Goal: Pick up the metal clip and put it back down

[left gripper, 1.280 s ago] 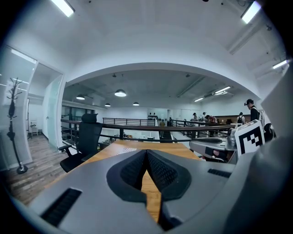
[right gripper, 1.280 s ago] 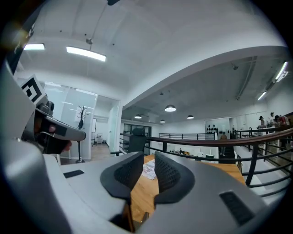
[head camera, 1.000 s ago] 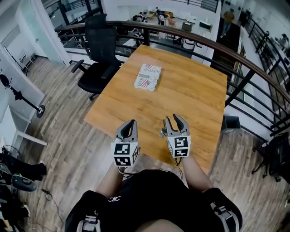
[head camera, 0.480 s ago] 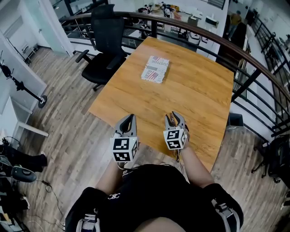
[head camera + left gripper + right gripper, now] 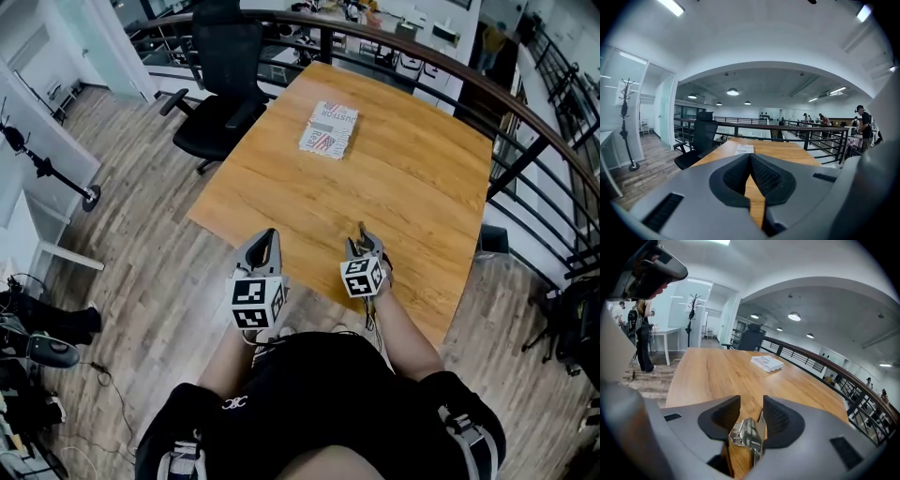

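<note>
stage: put-down, release under way | metal clip (image 5: 746, 433): between right gripper (image 5: 751, 405) jaws, low at table (image 5: 403, 178) near edge | jaws: wide, just been opening, grip slack | left gripper (image 5: 750, 159): closed, empty | left: pull clear

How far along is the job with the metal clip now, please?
Done: the metal clip was picked up; it sits between the right tongs. In hand: low over the table, the tongs have just been opening. Left: the clip is not yet clear of the tongs.

bright, even ceiling lights (image 5: 732, 92); sharp, with fisheye-warped dark corners.
</note>
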